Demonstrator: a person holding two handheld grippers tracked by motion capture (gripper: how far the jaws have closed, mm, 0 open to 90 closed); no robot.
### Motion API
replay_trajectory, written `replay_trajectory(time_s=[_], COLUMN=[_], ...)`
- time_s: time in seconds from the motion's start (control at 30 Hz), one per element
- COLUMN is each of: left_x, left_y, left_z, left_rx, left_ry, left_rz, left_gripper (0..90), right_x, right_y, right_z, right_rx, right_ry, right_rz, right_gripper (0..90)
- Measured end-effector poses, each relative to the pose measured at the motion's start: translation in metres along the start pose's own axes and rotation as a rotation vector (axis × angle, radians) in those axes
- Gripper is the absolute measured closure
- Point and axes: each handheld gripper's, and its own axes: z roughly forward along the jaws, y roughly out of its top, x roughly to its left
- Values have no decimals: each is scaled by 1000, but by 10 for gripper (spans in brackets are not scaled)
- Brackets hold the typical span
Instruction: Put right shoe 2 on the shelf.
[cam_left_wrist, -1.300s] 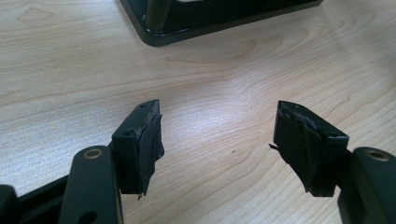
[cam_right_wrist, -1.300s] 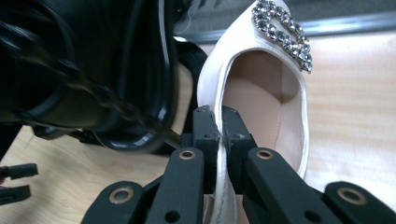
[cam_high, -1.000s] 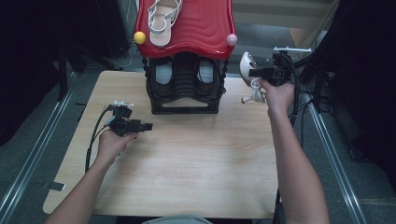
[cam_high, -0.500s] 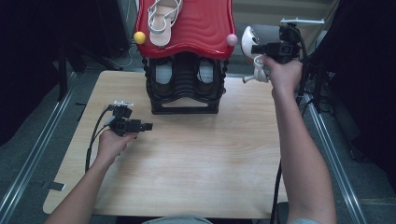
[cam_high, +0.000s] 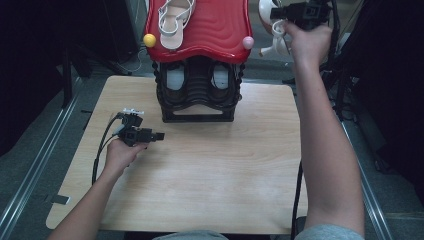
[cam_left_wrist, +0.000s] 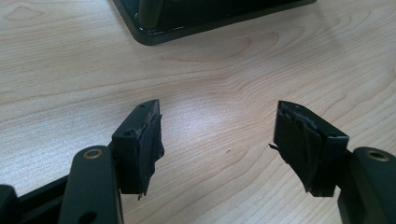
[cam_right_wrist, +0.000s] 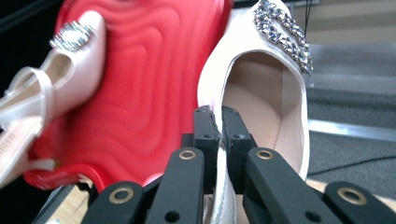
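The worktop is the biggest thing here. At its far edge stands a black shoe rack with a red top shelf. 1 pale shoe already lies on the left part of that shelf. 2 more shoes sit lower down inside the rack.

The second pale shoe, with sparkly stones on its front, is in the air just beside the right edge of the red shelf. The right gripper holds it, its fingers pinched tight on the shoe's side wall.

The left gripper rests low over the worktop in front of the rack, fingers wide with nothing in them.

I think 1 shoe is done, and this 1 is left to set down.
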Motion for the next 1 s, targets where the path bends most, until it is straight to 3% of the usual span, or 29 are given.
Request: replay_trajectory(time_s=[0.2, 0.47, 0.8, 1.0], left_x=[0, 0, -1, -1], left_y=[0, 1, 1, 1], left_z=[0, -2, 0, -1], left_rx=[2, -3, -3, -2], left_ry=[-4, -14, -18, -17], left_rz=[3, 4, 7, 10], left_gripper=[329, 329, 329, 329], right_x=[20, 50, 76, 90], right_y=[20, 36, 36, 27], right_z=[5, 31, 65, 77], right_rx=[-18, 5, 41, 61], right_ry=[6, 16, 16, 4], right_rz=[-26, -76, -129, -196], right_gripper=[888, 888, 888, 887])
